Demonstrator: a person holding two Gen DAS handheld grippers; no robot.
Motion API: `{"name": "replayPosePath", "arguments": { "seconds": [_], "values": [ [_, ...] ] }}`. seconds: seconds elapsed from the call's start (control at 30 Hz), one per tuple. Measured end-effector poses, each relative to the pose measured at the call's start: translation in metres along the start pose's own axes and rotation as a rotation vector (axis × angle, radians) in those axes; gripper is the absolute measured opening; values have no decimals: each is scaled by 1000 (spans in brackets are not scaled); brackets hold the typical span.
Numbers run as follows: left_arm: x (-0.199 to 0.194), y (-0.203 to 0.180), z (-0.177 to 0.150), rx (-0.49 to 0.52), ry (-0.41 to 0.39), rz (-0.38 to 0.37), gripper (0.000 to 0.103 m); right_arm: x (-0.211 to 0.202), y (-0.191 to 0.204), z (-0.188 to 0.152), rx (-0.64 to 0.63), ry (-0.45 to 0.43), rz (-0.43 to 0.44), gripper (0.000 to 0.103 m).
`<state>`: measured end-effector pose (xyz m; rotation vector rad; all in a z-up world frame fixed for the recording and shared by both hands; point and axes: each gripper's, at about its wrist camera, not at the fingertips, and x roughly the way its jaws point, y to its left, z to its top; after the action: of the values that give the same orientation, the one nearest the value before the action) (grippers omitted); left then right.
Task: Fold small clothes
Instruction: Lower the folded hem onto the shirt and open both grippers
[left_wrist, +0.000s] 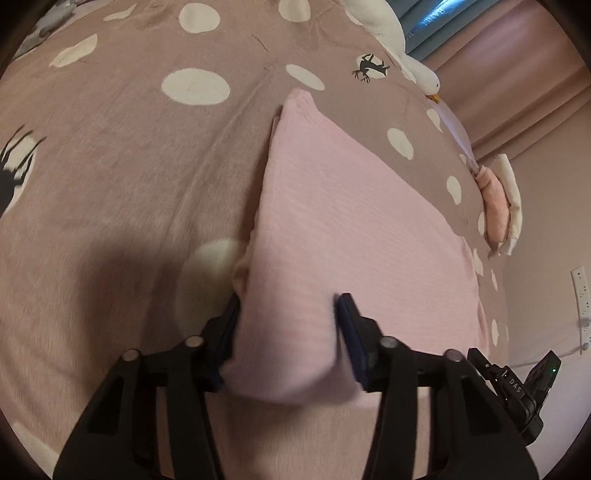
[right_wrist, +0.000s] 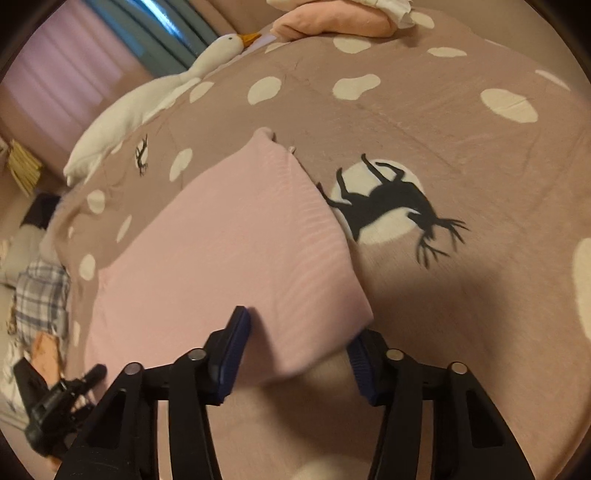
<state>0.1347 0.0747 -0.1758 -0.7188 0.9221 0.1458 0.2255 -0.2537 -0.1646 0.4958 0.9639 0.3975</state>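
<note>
Right claw (right_wrist: 295, 350) view alone shows plaid cloth (right_wrist: 40, 295), blurred.

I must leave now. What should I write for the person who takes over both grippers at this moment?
Left gripper: the near edge of the pink garment lies between its pads; whether they pinch is unclear.
Right gripper: the same garment's other near corner lies between its pads, likewise unclear.
The garment lies on the spotted bedspread, apparently folded over once.
Folded clothes sit at the bed's far edge.
Left: finish folding, add it to that pile.
</note>
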Motion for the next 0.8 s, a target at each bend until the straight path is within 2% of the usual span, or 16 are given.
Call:
{"name": "replayPosePath", "arguments": {
  "seconds": [0.03,0.07,0.13,0.27,0.4,0.5,0.8],
  "values": [
    [1,0,2,1,3,2,36,2,1,1,3,-10,-8,35],
    [2,-1,3,6,13,-11,25,4,2,2,-2,-16,-12,25],
    [-5,0,0,13,-3,-28,21,-1,6,-1,-2,-25,-31,22],
    [-26,-5,-10,48,-37,-45,20,-28,17,-8,-46,-86,-71,13],
    [-47,-8,-27,88,-30,-29,20,-61,22,-17,-62,-114,-68,13],
    [-61,-3,-43,96,-13,-38,20,-81,25,-31,-81,-124,-104,13],
    [-84,10,-83,118,29,-45,20,-103,18,-59,-71,-131,-164,13]
  ]
}}
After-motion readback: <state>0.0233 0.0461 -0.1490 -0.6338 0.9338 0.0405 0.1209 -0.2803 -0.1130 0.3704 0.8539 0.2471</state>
